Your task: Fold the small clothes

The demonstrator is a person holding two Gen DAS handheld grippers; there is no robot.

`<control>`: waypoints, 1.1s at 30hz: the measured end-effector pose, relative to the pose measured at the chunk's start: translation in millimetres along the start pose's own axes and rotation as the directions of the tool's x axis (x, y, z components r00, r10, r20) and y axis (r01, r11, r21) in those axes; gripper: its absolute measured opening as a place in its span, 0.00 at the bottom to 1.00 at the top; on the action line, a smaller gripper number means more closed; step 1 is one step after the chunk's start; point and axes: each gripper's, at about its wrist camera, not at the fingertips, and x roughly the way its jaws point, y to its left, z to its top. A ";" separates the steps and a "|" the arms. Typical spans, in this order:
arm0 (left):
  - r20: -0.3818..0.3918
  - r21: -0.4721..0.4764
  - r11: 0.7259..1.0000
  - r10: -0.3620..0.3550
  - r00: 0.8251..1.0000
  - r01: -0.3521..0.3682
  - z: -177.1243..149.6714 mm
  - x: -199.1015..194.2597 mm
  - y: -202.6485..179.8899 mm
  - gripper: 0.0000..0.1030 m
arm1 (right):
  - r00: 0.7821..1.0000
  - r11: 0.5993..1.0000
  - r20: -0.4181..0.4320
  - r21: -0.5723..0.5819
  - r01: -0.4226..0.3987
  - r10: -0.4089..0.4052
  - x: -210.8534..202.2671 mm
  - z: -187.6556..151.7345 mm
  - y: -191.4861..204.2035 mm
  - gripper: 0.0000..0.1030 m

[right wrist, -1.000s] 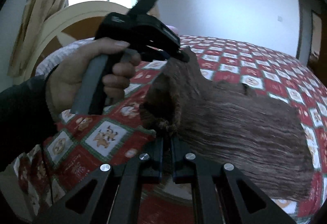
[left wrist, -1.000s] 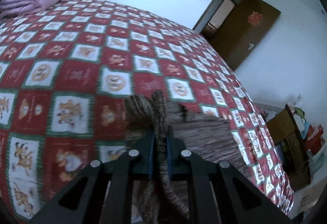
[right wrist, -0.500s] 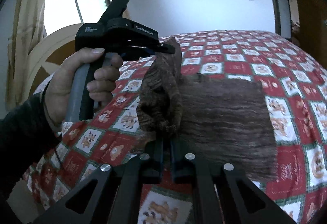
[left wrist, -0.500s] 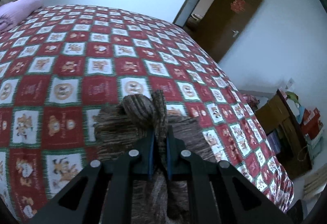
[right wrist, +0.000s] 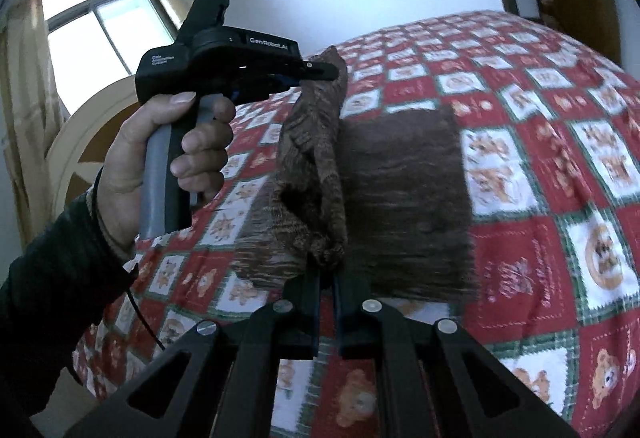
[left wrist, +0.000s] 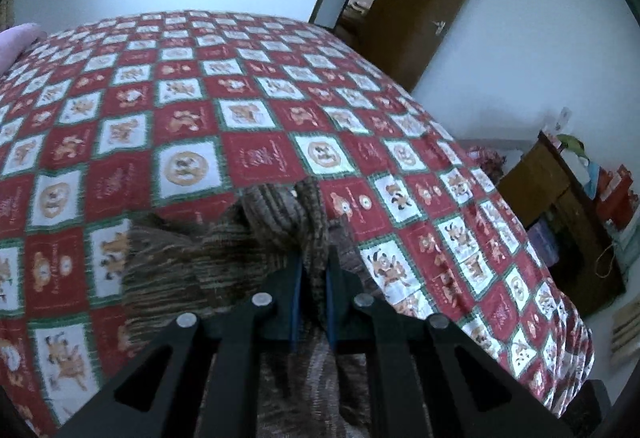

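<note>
Basically, both grippers were clamped on the brown knit garment (right wrist: 400, 198): left gripper (left wrist: 312, 274) had its fingers pinched on a bunched fold, right gripper (right wrist: 327, 278) pinched another gathered edge. Cloth hung between the two, lifted at the grips, the rest spread flat on the red checkered bedspread (left wrist: 256, 154). Left hand (right wrist: 160, 158) gripped its handle.

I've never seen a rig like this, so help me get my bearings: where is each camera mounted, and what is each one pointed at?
Left wrist: rides the left gripper, looking down its fingers across the quilt to the door; only gripper shows.
Right wrist: rides the right gripper, facing the window; shows the left hand and sleeve.
Shared: the brown knit garment, pinched by both grippers, on the quilt.
</note>
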 end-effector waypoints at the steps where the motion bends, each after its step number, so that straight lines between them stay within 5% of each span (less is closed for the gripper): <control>1: -0.007 0.006 1.000 0.000 1.000 0.000 -0.8 4.3 -2.4 0.09 | 1.000 1.000 -0.003 0.021 0.000 0.000 0.1 -0.9 -6.5 0.04; 15: -0.102 0.080 0.996 0.057 0.993 -0.049 -8.3 78.1 -47.0 0.12 | 0.998 0.975 -0.054 0.221 0.026 -0.015 16.1 -19.0 -86.8 0.04; 18: -0.054 0.075 0.997 0.023 0.998 -0.019 -14.4 59.0 -47.4 0.23 | 0.998 0.978 -0.046 0.201 0.056 -0.048 11.8 -18.7 -90.1 0.04; 22: 0.017 0.125 0.990 0.060 0.998 -0.061 -35.9 22.5 -40.1 0.59 | 0.999 0.981 -0.039 0.190 0.027 -0.020 7.3 -21.4 -92.1 0.06; 24: 0.065 0.145 0.984 0.090 0.994 -0.099 -56.6 -1.4 -27.1 0.72 | 0.998 0.978 -0.025 0.199 0.062 -0.059 0.2 -21.3 -94.1 0.23; 26: 0.074 0.155 0.975 0.151 0.986 -0.161 -72.4 -11.6 -13.6 0.77 | 0.992 0.972 0.026 0.208 0.113 -0.121 -14.2 -19.1 -96.4 0.56; 33: 0.052 0.055 0.987 0.148 0.988 -0.150 -122.8 -20.0 35.3 0.78 | 0.991 0.983 0.093 0.163 0.081 -0.097 -12.4 22.9 -75.1 0.57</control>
